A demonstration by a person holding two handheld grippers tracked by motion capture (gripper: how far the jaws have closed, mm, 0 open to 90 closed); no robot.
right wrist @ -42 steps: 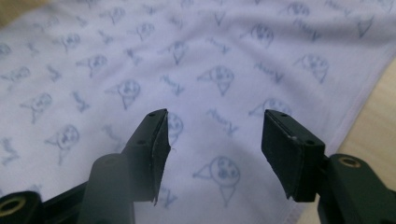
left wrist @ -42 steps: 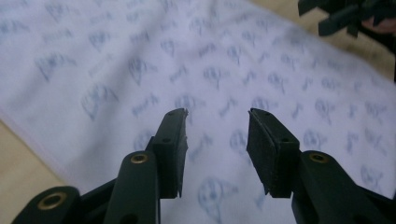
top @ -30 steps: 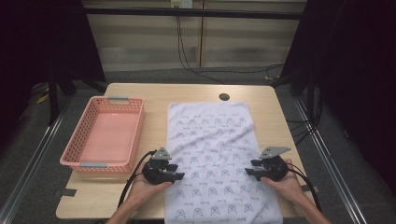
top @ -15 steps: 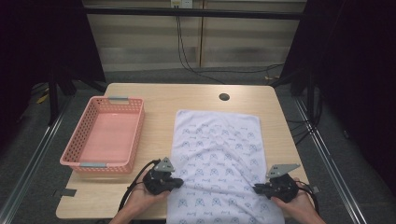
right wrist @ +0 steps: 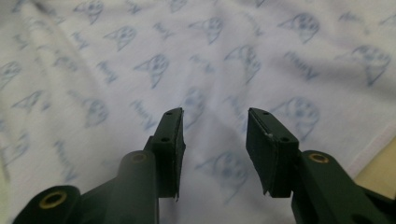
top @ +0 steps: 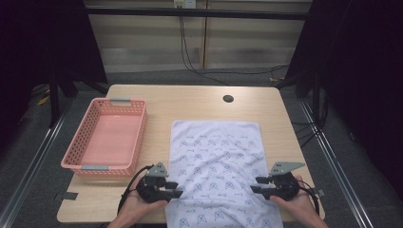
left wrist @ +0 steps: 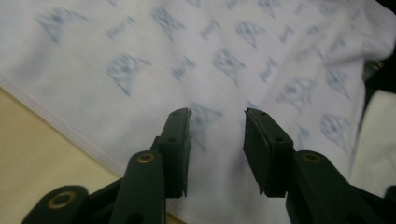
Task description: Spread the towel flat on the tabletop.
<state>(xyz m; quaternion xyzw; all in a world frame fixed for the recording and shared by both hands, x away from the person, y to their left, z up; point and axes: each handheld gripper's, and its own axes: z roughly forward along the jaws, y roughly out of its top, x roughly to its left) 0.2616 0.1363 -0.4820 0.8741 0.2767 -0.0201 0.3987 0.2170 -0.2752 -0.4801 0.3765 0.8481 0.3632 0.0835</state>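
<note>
At the near edge of the desk (top: 190, 102) the person's two hands come in from the bottom of the high view, each holding a gripper over the near part of a white towel (top: 216, 164) printed with small blue motifs. The left gripper (top: 174, 189) sits at the towel's left hem, close to the near left corner of the cloth; in the left gripper view its jaws have just been opening and stand part-way apart, the cloth lying flat beneath the gap and nothing pinched between the pads (the hem and a strip of bare desk show at the lower left of that view). The right gripper (top: 255, 185) is at the towel's right hem, roughly level with the left one; its jaws too have just been opening and stand part-way apart, gripping nothing, with the towel below them. The towel lies spread on the desk's right-of-centre part, its near end hanging over the near edge, faint creases fanning from the two grippers. To its left, along the left edge of the desk, stands a pink plastic basket (top: 76, 152). Farther off, near the far edge, is a round cable hole (top: 228, 99).
</note>
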